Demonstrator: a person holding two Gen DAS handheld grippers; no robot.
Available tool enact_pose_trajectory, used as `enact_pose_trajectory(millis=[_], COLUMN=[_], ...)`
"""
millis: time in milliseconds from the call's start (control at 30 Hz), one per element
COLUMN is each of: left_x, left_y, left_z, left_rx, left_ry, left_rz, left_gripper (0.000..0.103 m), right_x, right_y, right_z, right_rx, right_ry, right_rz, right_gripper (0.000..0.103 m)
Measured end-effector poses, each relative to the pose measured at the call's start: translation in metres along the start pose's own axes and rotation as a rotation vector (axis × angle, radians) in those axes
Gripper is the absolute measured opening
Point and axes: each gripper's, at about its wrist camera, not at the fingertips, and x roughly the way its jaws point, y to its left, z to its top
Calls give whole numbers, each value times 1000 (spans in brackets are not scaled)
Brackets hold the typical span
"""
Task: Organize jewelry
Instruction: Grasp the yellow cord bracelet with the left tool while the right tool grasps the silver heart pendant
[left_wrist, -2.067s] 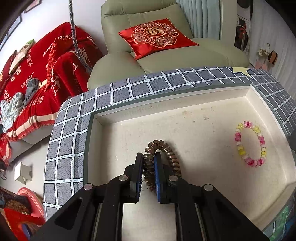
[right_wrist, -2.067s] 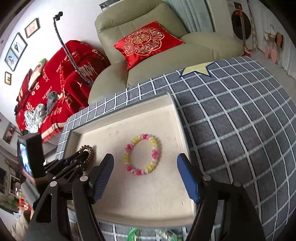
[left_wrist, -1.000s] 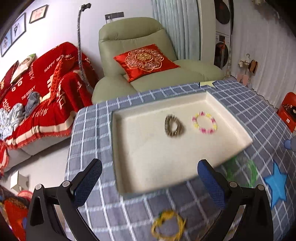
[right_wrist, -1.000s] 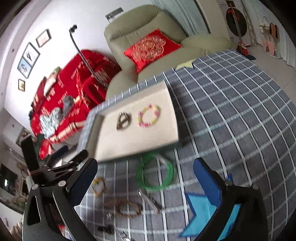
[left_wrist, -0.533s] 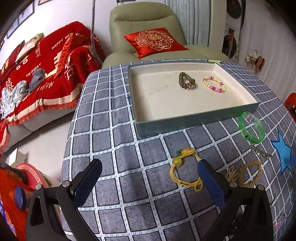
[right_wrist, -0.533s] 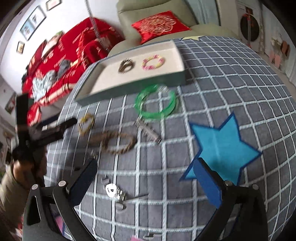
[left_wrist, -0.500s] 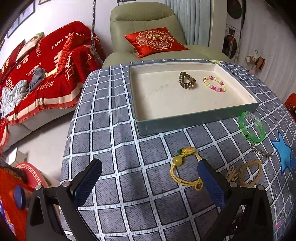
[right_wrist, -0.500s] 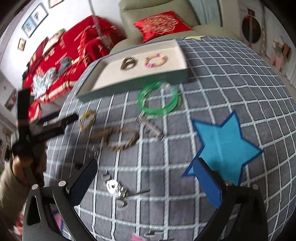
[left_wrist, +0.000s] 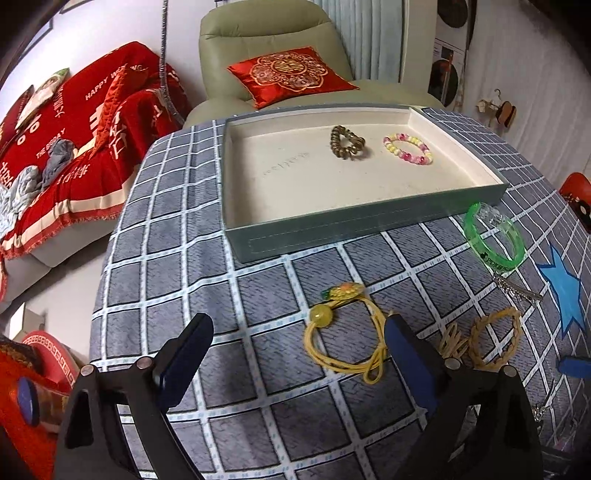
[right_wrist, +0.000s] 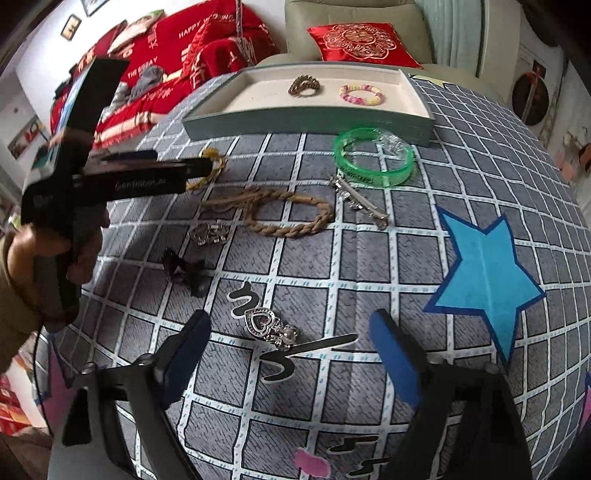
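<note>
Two bracelets lay in the cream-lined grey tray (left_wrist: 369, 225), far ahead of the claws: one brown coiled bracelet (left_wrist: 346, 142), one pink-and-yellow beaded bracelet (left_wrist: 407, 148). Nearer lay one translucent green bangle (right_wrist: 373, 157), one yellow cord bracelet (left_wrist: 345, 334), one tan braided rope bracelet (right_wrist: 288, 214) and three silver pieces (blurred).

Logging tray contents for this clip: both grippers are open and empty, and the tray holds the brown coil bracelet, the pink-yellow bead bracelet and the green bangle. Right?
Not quite. The green bangle lies on the cloth outside the tray, by its near right corner, as the left wrist view shows. Only the coil bracelet and bead bracelet are in the tray. Left gripper and right gripper are open and empty.
</note>
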Motion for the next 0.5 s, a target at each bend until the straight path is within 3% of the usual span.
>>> enact_pose_trajectory(millis=[33, 167, 267, 333, 400, 500], left_x=[1, 4, 5, 4, 3, 2], left_y=[-1, -1, -2, -2, -3, -2], left_z=[0, 2, 3, 3, 3, 3], left_rx=[4, -1, 5, 3, 21, 27], left_ry=[2, 9, 9, 10, 7, 9], left_rz=[-2, -22, -48, -86, -71, -87], left_gripper=[94, 92, 83, 66, 54, 29], right_x=[0, 0, 0, 0, -1, -2], right_y=[2, 10, 16, 18, 19, 22], right_z=[0, -2, -4, -5, -6, -5], right_rx=[-14, -60, -95, -99, -103, -104], right_ry=[-7, -7, -8, -10, -10, -14], right_rz=[-22, -57, -83, -78, -77, -78], right_gripper=[79, 72, 67, 62, 57, 38])
